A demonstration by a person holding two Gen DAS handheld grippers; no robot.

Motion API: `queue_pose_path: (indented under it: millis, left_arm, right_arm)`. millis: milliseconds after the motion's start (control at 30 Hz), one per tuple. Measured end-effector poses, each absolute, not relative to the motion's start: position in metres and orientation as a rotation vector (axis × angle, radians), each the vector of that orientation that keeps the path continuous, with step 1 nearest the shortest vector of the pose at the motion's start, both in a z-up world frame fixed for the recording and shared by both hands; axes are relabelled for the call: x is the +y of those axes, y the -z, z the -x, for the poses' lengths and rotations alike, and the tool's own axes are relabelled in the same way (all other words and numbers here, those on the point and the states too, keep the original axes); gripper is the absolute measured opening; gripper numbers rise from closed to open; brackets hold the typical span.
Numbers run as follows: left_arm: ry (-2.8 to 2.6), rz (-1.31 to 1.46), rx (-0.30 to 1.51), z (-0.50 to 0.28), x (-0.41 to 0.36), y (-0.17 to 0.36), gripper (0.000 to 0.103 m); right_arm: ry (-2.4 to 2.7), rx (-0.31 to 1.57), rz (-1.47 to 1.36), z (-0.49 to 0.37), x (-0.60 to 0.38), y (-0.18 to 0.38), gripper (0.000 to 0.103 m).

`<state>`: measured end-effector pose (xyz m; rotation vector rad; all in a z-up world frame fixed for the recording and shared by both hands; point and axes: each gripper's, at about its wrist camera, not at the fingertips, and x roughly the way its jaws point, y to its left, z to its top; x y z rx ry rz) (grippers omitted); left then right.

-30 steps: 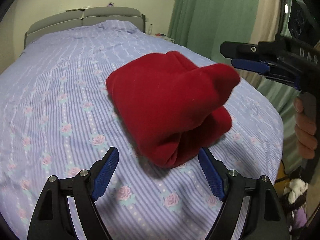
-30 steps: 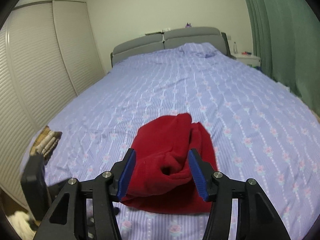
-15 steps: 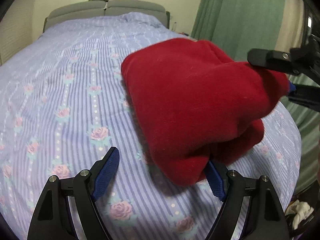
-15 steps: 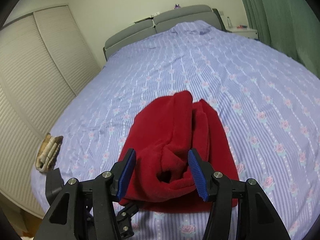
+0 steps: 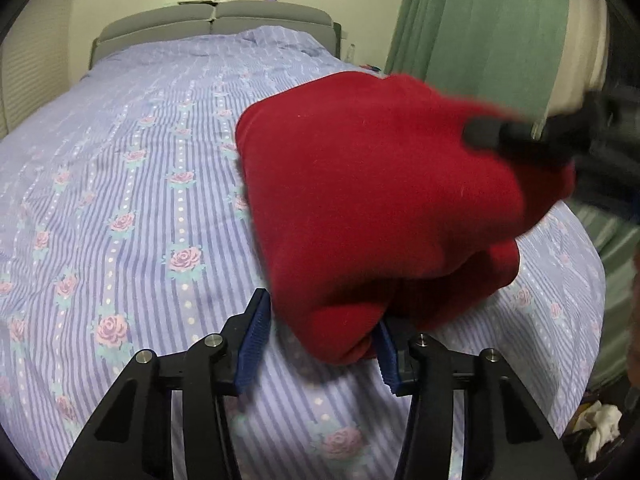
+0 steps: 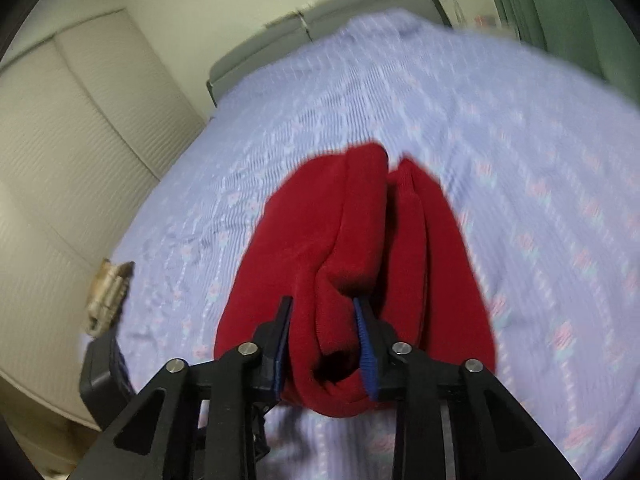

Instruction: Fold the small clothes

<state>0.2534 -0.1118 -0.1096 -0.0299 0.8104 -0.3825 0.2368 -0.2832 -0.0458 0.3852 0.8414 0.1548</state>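
Observation:
A folded red fleece garment (image 5: 380,200) lies bundled on the bed's purple floral striped sheet (image 5: 140,200); it also shows in the right wrist view (image 6: 360,248). My left gripper (image 5: 320,344) has closed in on the garment's near corner, its blue pads pressing the fabric from both sides. My right gripper (image 6: 326,344) is shut on the bundle's opposite end, a thick fold squeezed between its pads. The right gripper shows blurred at the right of the left wrist view (image 5: 560,140).
The bed's grey headboard (image 5: 216,20) is at the far end. Green curtains (image 5: 480,28) hang on the right. A louvred wardrobe (image 6: 60,140) stands left of the bed. A beige folded item (image 6: 108,292) lies at the bed's left edge.
Both grippers moved in onto the red bundle and narrowed their jaws around its ends. The right wrist view is now motion-blurred.

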Motion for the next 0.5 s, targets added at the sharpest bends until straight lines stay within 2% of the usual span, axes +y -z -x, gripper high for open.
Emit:
queue_pose_path:
  millis: [233,500]
  left_arm:
    - [0.283,0.253,0.817,-0.247,-0.097,0.104,0.049]
    - [0.22,0.453,0.895,-0.241,-0.085,0.121,0.049]
  right_arm:
    - [-0.16,0.671,-0.1,-0.228,-0.268,-0.004,0.024]
    - [-0.132,0.729,-0.023,-0.216,-0.293,0.039,0.023]
